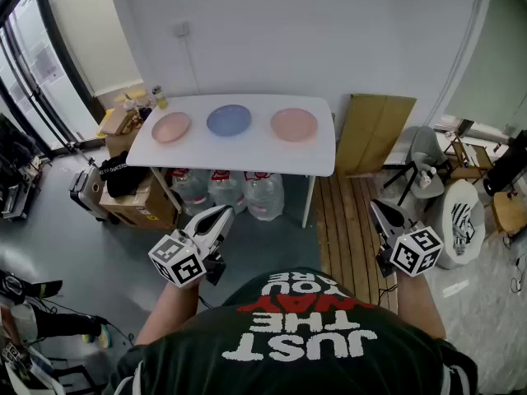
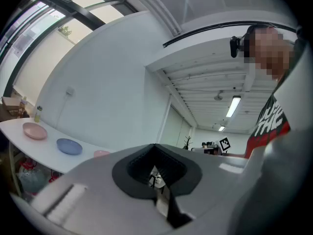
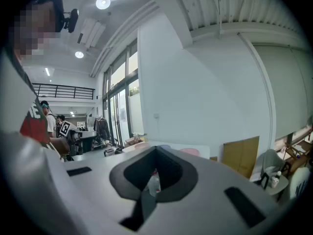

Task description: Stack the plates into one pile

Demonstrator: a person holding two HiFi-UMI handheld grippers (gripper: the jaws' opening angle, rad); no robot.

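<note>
Three plates lie in a row on the white table (image 1: 247, 156) across the room: a pink plate (image 1: 171, 127) at the left, a blue plate (image 1: 228, 120) in the middle and a second pink plate (image 1: 294, 124) at the right. The left gripper view shows the same row, with the pink plate (image 2: 34, 130) and the blue plate (image 2: 69, 146) far off. My left gripper (image 1: 224, 211) and right gripper (image 1: 375, 206) are held close to my body, well short of the table. Both are shut and hold nothing.
Large water bottles (image 1: 226, 192) stand under the table. A cardboard box (image 1: 132, 204) and bags sit at its left, small items (image 1: 130, 105) on a side stand. A cardboard sheet (image 1: 375, 134) leans on the wall. Chairs (image 1: 428, 159) stand at the right.
</note>
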